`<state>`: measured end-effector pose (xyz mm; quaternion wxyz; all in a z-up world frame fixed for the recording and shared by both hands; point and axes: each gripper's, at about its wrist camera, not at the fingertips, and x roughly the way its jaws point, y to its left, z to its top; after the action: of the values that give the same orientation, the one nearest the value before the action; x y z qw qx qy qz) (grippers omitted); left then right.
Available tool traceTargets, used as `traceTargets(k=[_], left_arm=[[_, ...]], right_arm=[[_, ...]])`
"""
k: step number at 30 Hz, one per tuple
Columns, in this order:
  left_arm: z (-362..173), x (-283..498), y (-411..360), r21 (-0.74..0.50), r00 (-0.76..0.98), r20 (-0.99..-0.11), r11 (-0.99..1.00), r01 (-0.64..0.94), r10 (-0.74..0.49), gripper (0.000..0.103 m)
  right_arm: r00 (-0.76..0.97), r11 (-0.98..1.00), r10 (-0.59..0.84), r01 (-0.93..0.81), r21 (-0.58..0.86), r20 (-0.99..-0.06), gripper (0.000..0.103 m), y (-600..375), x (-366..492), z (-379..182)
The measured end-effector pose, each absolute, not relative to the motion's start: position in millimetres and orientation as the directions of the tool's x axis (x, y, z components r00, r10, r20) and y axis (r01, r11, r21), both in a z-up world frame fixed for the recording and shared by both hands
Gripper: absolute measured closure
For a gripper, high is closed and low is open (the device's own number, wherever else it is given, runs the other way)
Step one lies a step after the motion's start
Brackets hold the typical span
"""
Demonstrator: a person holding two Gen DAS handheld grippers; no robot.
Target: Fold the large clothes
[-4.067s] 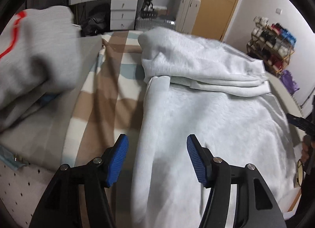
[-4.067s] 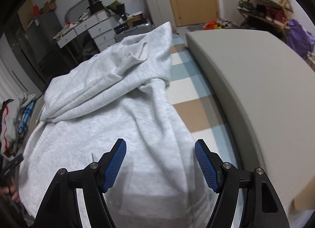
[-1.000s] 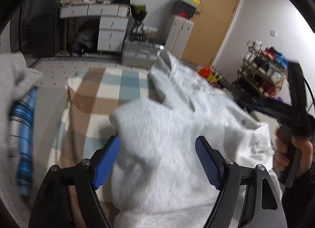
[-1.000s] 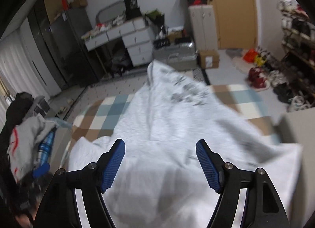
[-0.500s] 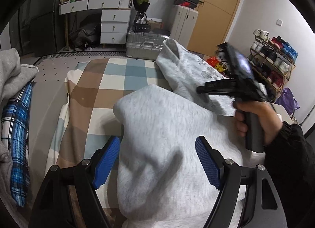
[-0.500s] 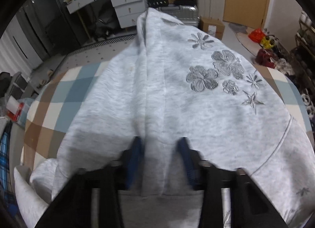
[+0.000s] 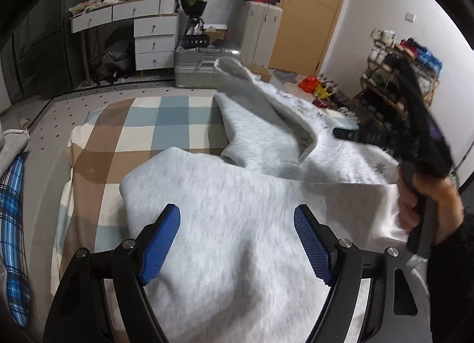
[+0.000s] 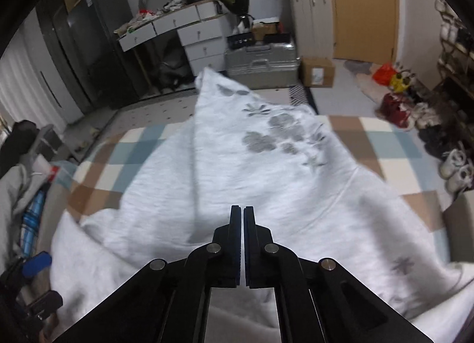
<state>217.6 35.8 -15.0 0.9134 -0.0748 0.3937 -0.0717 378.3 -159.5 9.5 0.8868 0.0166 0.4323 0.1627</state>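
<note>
A light grey hoodie (image 7: 237,189) with grey flower prints (image 8: 266,138) lies spread over the checked bedsheet (image 7: 142,135), its hood (image 7: 237,76) pointing to the far end. My left gripper (image 7: 237,239) hangs open just above the near folded part, and its blue pads (image 7: 161,242) touch no cloth. My right gripper (image 8: 241,209) is shut on a fold of the hoodie near the neckline, and the pinch itself is mostly hidden by the fingers. In the left wrist view a hand (image 7: 426,203) holds the right gripper (image 7: 337,133) at the right.
Blue plaid cloth and grey clothes (image 7: 11,224) lie at the bed's left edge. Beyond the bed stand a silver suitcase (image 7: 198,67), white drawers (image 7: 154,43), a cardboard box (image 8: 317,72) and a shoe rack (image 7: 400,70). Shoes (image 8: 456,165) lie on the floor at the right.
My right gripper came down onto the hoodie, shut on a fold of it and pulled back. It moved to the right in the left wrist view. My left gripper stayed open and shifted slightly.
</note>
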Motion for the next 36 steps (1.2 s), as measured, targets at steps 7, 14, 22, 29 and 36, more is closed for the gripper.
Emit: traceTargets(k=[7,14,22,29,36], left_arm=[[-16.3,214.3,37.2,-0.179,0.685,-0.704,0.981,0.080,-0.185,0.027],[-20.2,221.8,43.9,-0.195,0.677,-0.712,0.979,0.064,-0.186,0.027],[-14.6,218.7,41.4,-0.251,0.679,-0.702,0.967,0.046,-0.214,0.027],[0.5,219.5,18.8,-0.339,0.683,-0.666,0.938,0.079,-0.298,0.027],[-6.5,233.2,14.8,-0.470,0.654,-0.648,0.881,0.059,-0.390,0.027]], right_arm=[[0.581,0.928,0.348,-0.327,0.181,-0.736,0.037,-108.0,427.5,19.7],[0.544,0.963,0.084,-0.260,-0.073,-0.835,0.094,-51.1,488.0,-29.3],[0.723,0.934,0.358,-0.289,0.211,-0.592,0.099,-160.5,398.2,56.0],[0.753,0.872,0.481,-0.360,0.331,-0.450,0.098,-239.5,277.2,69.5],[0.694,0.902,0.391,-0.159,0.401,-0.605,0.098,-284.7,252.9,11.1]])
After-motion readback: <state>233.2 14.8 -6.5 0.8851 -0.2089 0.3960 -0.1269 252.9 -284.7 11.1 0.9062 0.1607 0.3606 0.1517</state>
